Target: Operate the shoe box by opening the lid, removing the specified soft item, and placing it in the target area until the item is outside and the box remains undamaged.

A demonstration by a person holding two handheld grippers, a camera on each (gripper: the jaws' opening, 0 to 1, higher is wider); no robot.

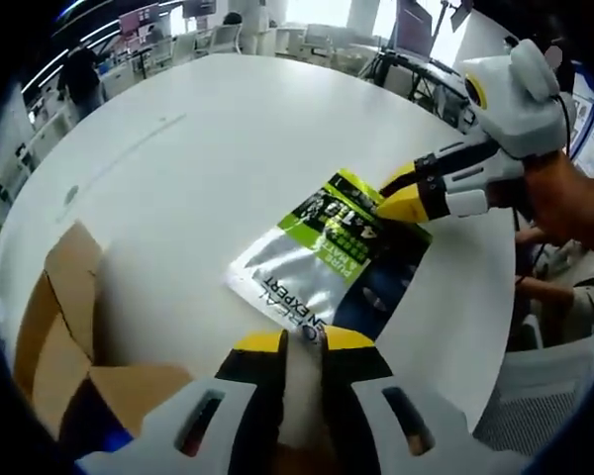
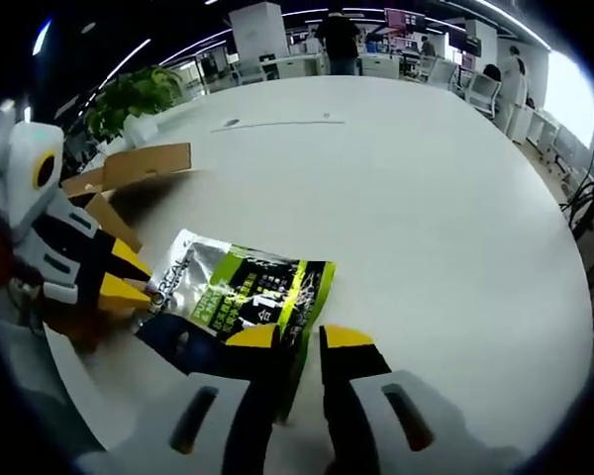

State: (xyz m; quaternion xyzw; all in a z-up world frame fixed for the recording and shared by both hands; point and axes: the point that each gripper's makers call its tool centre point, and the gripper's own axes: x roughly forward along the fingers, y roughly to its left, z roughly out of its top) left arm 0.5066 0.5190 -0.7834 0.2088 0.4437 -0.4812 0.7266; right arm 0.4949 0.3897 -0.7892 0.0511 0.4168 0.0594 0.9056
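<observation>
On the white round table (image 1: 228, 148), beside the opened cardboard shoe box (image 1: 64, 327), you held the pouch (image 1: 327, 252) flat, the placing step. Your left gripper (image 1: 302, 341) pinched one edge, your right gripper (image 2: 299, 336) the opposite. Releasing probably came next. The pouch looked silver, green-printed, crinkly.

Round white table (image 1: 228, 148) with silver-green pouch (image 1: 327, 252) and open cardboard box (image 1: 64, 317) on it
</observation>
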